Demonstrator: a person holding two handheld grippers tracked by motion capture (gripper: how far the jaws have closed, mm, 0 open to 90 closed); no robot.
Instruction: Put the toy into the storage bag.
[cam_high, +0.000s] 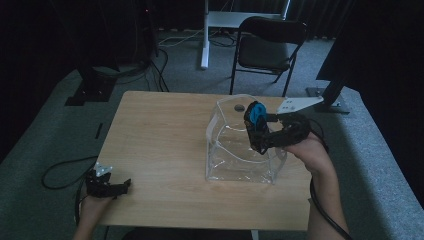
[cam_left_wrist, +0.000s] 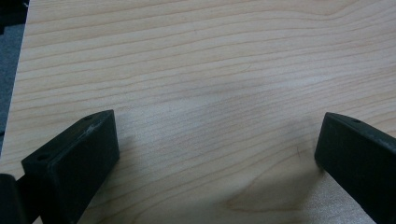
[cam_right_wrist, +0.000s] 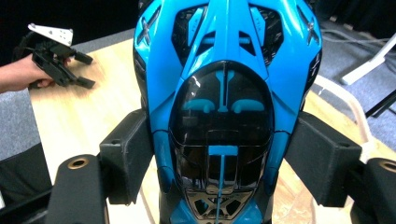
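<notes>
My right gripper (cam_high: 257, 129) is shut on a blue and black toy car (cam_high: 258, 113) and holds it over the open top of a clear plastic bag (cam_high: 235, 160). The bag stands upright on the right half of the wooden table (cam_high: 160, 135). In the right gripper view the car (cam_right_wrist: 224, 93) sits nose-up between the pads (cam_right_wrist: 128, 154), which press on its sides, and the bag's rim (cam_right_wrist: 348, 100) shows behind it. My left gripper (cam_high: 125, 185) rests open at the table's front left corner. Nothing but bare wood (cam_left_wrist: 210, 70) lies between its fingers (cam_left_wrist: 74, 158).
A small dark round thing (cam_high: 239, 107) lies on the table behind the bag. A black folding chair (cam_high: 267, 45) and a white desk leg (cam_high: 204, 40) stand beyond the far edge. A cable (cam_high: 60, 170) loops on the floor at the left.
</notes>
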